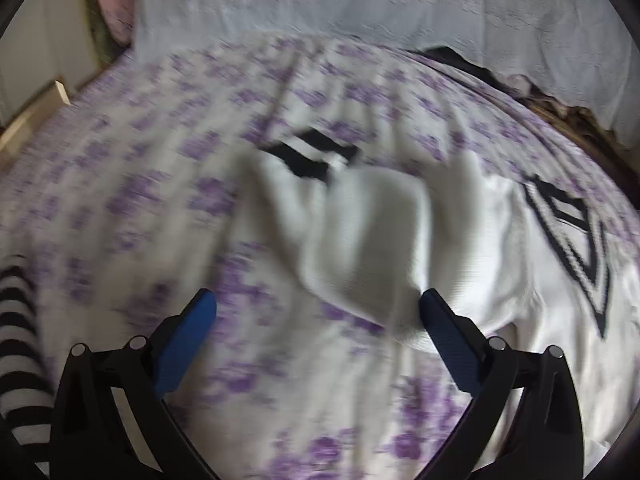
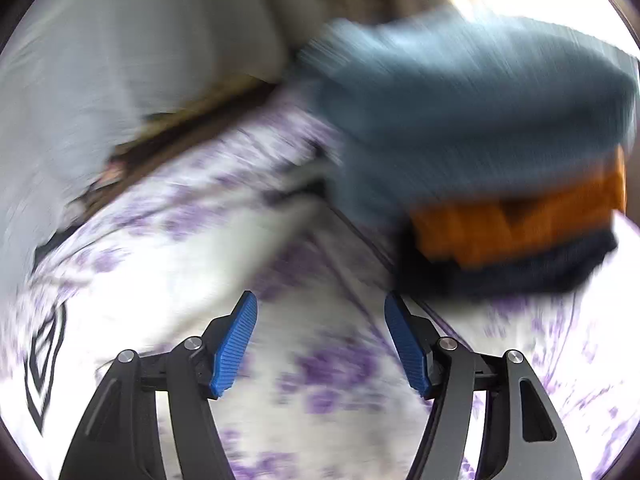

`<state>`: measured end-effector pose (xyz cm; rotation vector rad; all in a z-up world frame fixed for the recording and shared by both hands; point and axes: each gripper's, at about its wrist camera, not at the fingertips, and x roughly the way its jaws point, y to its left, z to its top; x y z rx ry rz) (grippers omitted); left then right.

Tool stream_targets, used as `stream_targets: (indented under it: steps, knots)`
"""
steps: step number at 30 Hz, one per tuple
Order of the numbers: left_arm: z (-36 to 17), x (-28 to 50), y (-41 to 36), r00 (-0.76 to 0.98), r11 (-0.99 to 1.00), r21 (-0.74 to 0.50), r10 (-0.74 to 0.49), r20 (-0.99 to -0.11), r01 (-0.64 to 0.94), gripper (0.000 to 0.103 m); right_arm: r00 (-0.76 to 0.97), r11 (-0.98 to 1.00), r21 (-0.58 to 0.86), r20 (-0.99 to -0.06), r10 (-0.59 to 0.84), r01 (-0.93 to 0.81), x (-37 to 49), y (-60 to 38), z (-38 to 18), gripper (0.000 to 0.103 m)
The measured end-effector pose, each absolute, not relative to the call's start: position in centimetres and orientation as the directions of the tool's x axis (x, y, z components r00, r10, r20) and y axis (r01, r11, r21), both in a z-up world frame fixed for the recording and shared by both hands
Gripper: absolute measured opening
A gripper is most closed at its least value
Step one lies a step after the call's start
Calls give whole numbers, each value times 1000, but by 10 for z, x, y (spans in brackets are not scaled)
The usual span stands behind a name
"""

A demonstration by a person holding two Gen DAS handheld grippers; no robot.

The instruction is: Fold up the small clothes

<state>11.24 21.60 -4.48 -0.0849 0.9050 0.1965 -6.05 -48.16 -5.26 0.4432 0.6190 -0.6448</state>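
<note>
— On the bed (image 1: 120, 168), where did the top (image 1: 492, 248) lie?

— Rumpled on the purple-flowered sheet, just ahead of my left gripper (image 1: 318, 312). I judged it soft, light and floppy, so a hem corner or sleeve cuff (image 1: 312, 156) was the place to pinch.

— And the jaws?

— Both stood apart and empty; my right gripper (image 2: 320, 320) faced the folded stack (image 2: 500, 184).

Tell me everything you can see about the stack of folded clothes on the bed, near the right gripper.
The stack of folded clothes lies on the purple-flowered bedsheet, ahead of the right gripper and to its right in that view. It has three visible layers: a thick grey-blue piece on top, an orange one under it, and a dark, nearly black one at the bottom. All look like soft fabric. Motion blur hides finer detail. No gripper touches it.
</note>
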Motion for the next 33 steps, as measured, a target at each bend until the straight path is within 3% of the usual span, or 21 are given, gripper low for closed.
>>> stream_targets:
  steps: [2,4,8,13,15,16,17,21,23,26,29,30,32,33]
  knots:
    - [-34,107,219,632,965,75,223,-742,-252,99,690,804,146,-614,-382,576,-37,-462,-39,67]
    - [-28,106,222,639,955,88,256,-726,-282,99,703,854,151,-647,-296,498,0,-458,-41,65]
    - [-22,112,209,638,972,50,189,-747,-230,99,642,854,212,-747,-172,475,56,-480,-64,20]
    - [-17,116,179,669,975,148,221,-710,-165,99,565,806,173,-793,-227,566,10,-514,-78,12]
    - [-21,126,171,662,976,166,216,-718,-139,99,540,805,129,-801,-259,579,-18,-515,-80,21]
    - [-24,133,167,654,978,165,207,-728,-126,99,484,781,55,-811,-329,622,-34,-521,-82,38]
    - [-26,136,166,649,980,161,200,-734,-119,99,478,776,42,-808,-344,629,-43,-521,-81,46]
    - [-28,144,157,651,985,139,170,-740,-99,99,579,801,58,-722,-378,595,-59,-501,-53,46]
    - [-23,140,151,672,992,109,127,-730,-69,99,638,840,58,-679,-364,540,-47,-484,-41,52]
    - [-23,141,135,673,994,107,91,-734,-18,99,668,899,122,-712,-216,421,-8,-465,-50,54]
    - [-33,152,117,647,992,123,94,-756,-1,99,624,878,173,-763,-168,447,27,-479,-77,54]
    - [-36,155,113,641,993,120,89,-762,6,99,603,854,153,-768,-214,497,32,-489,-82,53]
    - [-42,166,104,633,991,133,88,-769,24,99,515,761,-4,-734,-442,648,29,-509,-78,52]
    - [-45,171,101,637,987,159,116,-762,10,99,532,753,0,-708,-464,658,21,-515,-71,52]
